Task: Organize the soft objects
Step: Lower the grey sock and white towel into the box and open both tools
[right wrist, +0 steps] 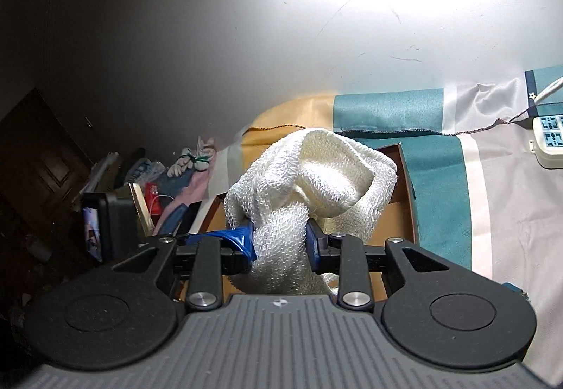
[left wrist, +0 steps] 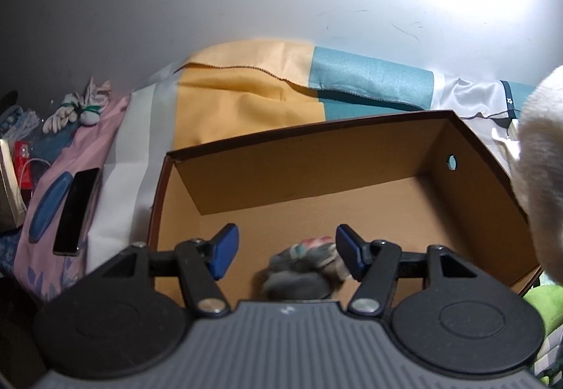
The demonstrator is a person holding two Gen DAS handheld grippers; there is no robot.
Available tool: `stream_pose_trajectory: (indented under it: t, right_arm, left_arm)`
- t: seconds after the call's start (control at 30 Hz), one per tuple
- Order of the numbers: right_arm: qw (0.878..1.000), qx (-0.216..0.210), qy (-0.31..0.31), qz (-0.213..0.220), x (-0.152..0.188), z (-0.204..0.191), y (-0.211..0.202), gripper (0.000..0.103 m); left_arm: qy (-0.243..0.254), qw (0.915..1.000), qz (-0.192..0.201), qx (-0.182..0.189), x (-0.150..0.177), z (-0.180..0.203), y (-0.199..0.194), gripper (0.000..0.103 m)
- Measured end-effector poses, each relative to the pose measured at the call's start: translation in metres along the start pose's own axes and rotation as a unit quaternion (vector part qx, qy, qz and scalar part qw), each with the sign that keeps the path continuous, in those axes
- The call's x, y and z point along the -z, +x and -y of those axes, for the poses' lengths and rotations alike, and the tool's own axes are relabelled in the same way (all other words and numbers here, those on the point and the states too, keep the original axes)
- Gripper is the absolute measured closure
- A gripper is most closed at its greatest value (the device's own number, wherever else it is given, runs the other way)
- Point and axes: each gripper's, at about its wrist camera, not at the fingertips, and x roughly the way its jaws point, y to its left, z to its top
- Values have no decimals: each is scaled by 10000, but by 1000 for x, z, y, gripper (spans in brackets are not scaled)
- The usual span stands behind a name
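The right tool [right wrist: 281, 248] pinches a white knitted sock [right wrist: 316, 174] above the cardboard box [left wrist: 316, 156]; limp and light, it holds best bunched mid-length. The left tool [left wrist: 286, 251] gapes, touching nothing, over a grey patterned sock [left wrist: 302, 265] lying inside the box.

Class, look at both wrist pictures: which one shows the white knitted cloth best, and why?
The right wrist view: the white knitted cloth fills the centre, pinched between the right tongs. The left wrist view catches only a blurred edge at its right side.
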Motion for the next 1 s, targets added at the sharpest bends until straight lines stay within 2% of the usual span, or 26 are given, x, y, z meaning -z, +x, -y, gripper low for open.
stream_pose_trajectory:
  t: [0.13, 0.33, 0.5, 0.63, 0.73, 0.87, 1.0]
  right_arm:
    - [9995, 269, -90, -156, 1, 0, 33, 91]
    - [9940, 1032, -132, -345, 4, 9, 76, 89]
    - [9912, 1222, -35, -516, 7, 16, 92, 85]
    - [9917, 1119, -18, -632, 11, 19, 100, 82]
    - [9895, 1126, -196, -886, 12, 17, 103, 82]
    - [9948, 798, 236, -590, 7, 19, 86, 79]
    - [9952, 804, 331, -460, 7, 12, 70, 77]
  left_arm:
    - [-177, 9997, -110, -101, 1, -6, 7, 32]
    - [-382, 9990, -183, -158, 4, -15, 5, 29]
    - [-387, 9989, -150, -218, 7, -17, -4, 27]
    - [-355, 9988, -96, -331, 8, -16, -11, 25]
    - [-372, 9985, -80, -400, 9, -17, -16, 23]
    - [-432, 9981, -26, -438, 9, -18, -26, 22]
    - [-388, 9977, 91, -541, 9, -16, -41, 22]
